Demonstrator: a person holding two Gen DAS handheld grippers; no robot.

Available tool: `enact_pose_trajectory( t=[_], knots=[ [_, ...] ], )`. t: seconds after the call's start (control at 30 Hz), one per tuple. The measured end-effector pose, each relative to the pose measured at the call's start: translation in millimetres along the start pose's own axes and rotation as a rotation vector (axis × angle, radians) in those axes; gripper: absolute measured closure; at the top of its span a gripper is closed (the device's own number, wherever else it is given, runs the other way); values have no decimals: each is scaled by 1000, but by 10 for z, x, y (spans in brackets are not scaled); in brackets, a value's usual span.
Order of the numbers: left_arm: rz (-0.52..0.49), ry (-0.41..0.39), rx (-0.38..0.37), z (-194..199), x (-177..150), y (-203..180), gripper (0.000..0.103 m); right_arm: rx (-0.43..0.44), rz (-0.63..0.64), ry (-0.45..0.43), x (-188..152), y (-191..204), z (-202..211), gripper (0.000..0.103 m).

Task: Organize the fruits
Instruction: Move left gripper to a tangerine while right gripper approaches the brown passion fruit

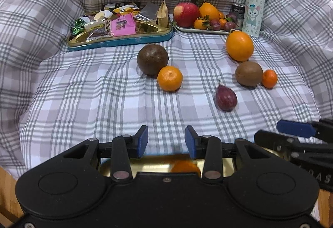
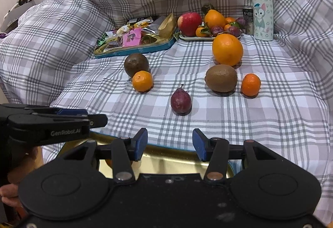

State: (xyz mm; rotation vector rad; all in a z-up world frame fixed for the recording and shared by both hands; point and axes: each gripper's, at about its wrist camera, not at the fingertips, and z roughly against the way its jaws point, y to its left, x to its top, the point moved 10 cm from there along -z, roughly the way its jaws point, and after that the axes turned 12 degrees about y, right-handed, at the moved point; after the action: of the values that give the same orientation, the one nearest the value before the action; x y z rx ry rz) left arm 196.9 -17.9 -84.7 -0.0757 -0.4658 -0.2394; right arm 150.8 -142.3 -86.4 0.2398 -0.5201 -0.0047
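A gold tray [image 2: 166,160] sits right under both grippers. The right gripper [image 2: 169,143] has its jaws apart and holds nothing. The left gripper [image 1: 166,141] is the same. The purple plum [image 2: 180,102] lies just past the right jaws, stem pointing far. I think the right hand is nearer to it

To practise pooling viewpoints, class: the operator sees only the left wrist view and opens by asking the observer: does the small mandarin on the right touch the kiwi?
Observer: No, the right wrist view shows cloth between small mandarin and kiwi.
Operator: Has the gold tin beneath me a coloured rim?
Observer: Yes, the gold tin has a blue outer edge.
Operator: What is behind the left gripper?
Observer: A hand, behind the left gripper.
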Motion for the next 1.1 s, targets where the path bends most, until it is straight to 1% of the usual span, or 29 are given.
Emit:
enact_pose_trajectory(
  t=[0.2, 0.33, 0.47, 0.6, 0.83, 1.1],
  knots=[
    [-5, -10, 4, -146, 274, -14, 55, 9, -11, 4, 160, -50, -105, 51],
    [-16, -12, 8, -248, 401, -47, 55, 16, -28, 5, 237, -95, -160, 51],
    [-16, -3, -15, -345, 504, -79, 55, 15, -42, 9, 262, -137, -198, 51],
    [-2, -3, -14, -426, 609, -67, 55, 18, -55, 22, 259, -180, -246, 51],
    [40, 11, -43, -564, 724, -39, 55, 31, -73, 35, 284, -211, -315, 51],
    [59, 35, -38, -705, 777, -57, 55, 40, -87, 42, 298, -244, -364, 51]
  ],
)
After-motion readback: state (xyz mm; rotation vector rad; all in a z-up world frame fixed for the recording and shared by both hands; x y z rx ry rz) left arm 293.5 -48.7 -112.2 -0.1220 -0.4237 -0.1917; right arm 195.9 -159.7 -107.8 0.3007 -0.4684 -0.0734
